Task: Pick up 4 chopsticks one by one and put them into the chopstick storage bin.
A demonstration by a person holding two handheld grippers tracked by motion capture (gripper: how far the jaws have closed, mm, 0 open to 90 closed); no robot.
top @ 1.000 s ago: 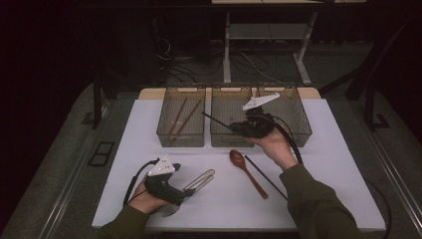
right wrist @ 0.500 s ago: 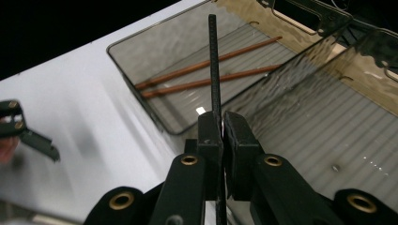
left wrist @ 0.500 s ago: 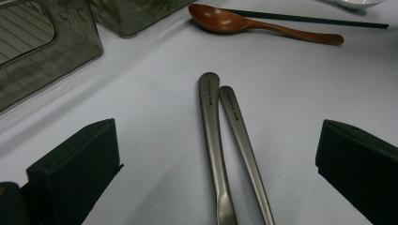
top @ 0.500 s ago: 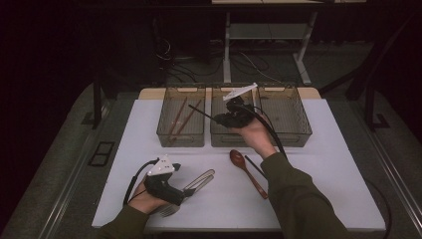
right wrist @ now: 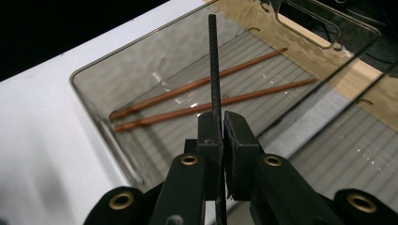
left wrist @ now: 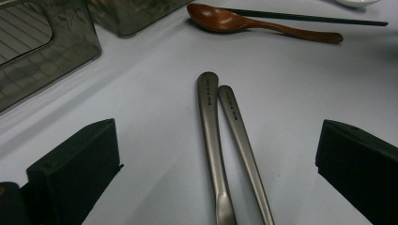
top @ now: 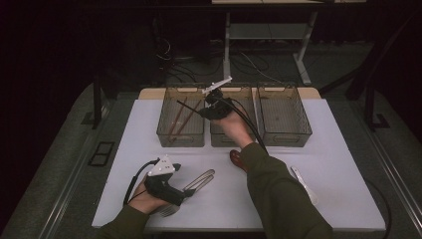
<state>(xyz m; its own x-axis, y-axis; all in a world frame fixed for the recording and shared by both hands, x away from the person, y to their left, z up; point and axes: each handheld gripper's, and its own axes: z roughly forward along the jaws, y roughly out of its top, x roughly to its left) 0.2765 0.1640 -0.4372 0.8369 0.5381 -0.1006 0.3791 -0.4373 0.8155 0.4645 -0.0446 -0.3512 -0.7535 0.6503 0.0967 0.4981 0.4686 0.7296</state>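
Observation:
My right gripper (top: 204,111) hangs over the left smoky plastic bin (top: 164,133), shut on a black chopstick (top: 187,105). In the right gripper view the jaws (right wrist: 222,123) pinch that chopstick (right wrist: 213,61), which points out over the bin. Two brown chopsticks (right wrist: 197,86) lie on the bin floor below it. Near the table's front edge my left gripper (top: 185,191) stands open on the white mat. Its jaws sit on either side of two metal utensil handles (left wrist: 211,122), not touching them.
A middle bin (top: 221,140) and a right bin (top: 286,137) stand beside the left one. A brown wooden spoon (left wrist: 220,18) and another black chopstick (left wrist: 305,18) lie mid-table. A white spoon (top: 303,183) rests at the front right.
My right gripper has carried the black chopstick leftward, from over the right bin across the middle bin to the left bin. The left gripper has stayed still.

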